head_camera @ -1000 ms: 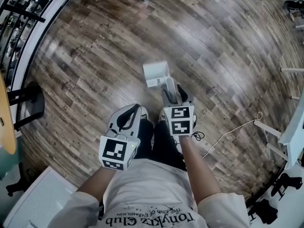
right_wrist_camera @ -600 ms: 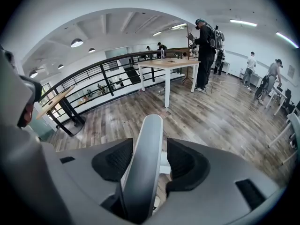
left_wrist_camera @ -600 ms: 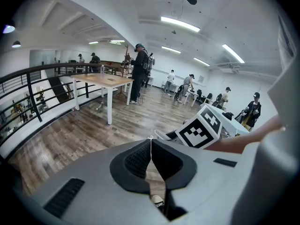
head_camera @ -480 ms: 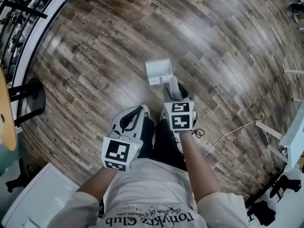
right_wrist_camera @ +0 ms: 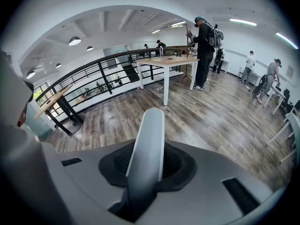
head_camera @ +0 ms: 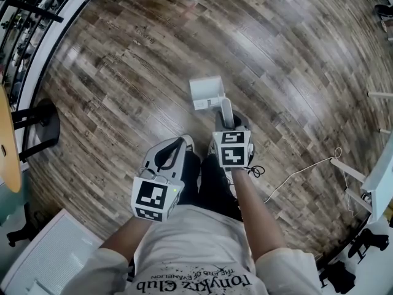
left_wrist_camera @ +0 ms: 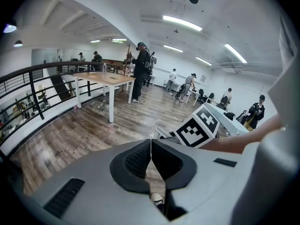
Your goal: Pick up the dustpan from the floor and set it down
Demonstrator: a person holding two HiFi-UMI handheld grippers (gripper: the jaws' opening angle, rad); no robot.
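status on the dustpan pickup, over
Right claw just closed on the handle of the white plastic dustpan. Left claw shut, empty. Thin white cord on wooden floor at right, apart from pan.

White shirt, dark trousers, a grey gripper in each hand.
The person wears a white short-sleeved T-shirt (head_camera: 196, 251) with black print across the chest, and dark trousers (head_camera: 212, 189). The left gripper (head_camera: 178, 143) and right gripper (head_camera: 227, 118) have smooth pale-grey shells. Each carries a cube (head_camera: 152, 200) of black-and-white square markers, and their fingers (left_wrist_camera: 133, 161) are lined with black ribbed pads.
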